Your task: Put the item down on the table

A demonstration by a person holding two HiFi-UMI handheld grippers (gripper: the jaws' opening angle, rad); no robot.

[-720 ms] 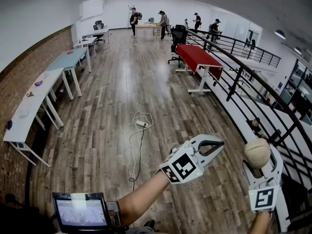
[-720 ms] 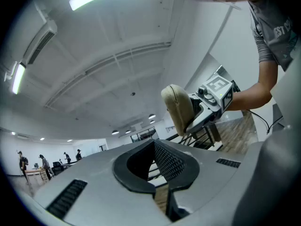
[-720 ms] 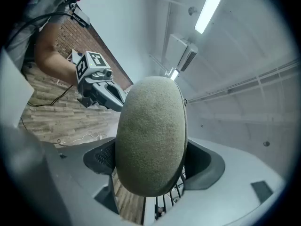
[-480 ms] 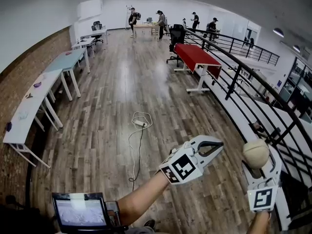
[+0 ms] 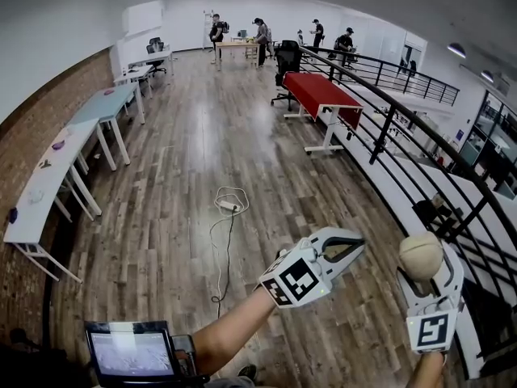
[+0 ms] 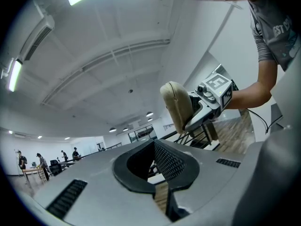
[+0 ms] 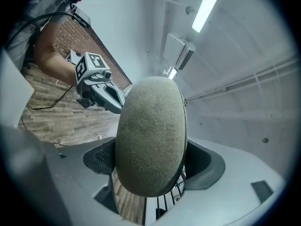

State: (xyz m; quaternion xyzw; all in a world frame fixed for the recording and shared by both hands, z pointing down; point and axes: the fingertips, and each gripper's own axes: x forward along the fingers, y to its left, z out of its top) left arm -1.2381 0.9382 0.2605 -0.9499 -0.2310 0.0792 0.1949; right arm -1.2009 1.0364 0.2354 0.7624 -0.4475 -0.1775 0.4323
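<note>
Jaws of right gripper (image 5: 426, 267) clamped on tan rounded item (image 7: 150, 135), possibly a felt pouch; left gripper (image 6: 157, 163) jaws together, empty.

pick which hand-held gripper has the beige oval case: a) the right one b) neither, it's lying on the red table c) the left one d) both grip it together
A: the right hand-held gripper has its jaws closed on either side of the beige oval case, held up in the air, while the left hand-held gripper has nothing between its jaws.
</note>
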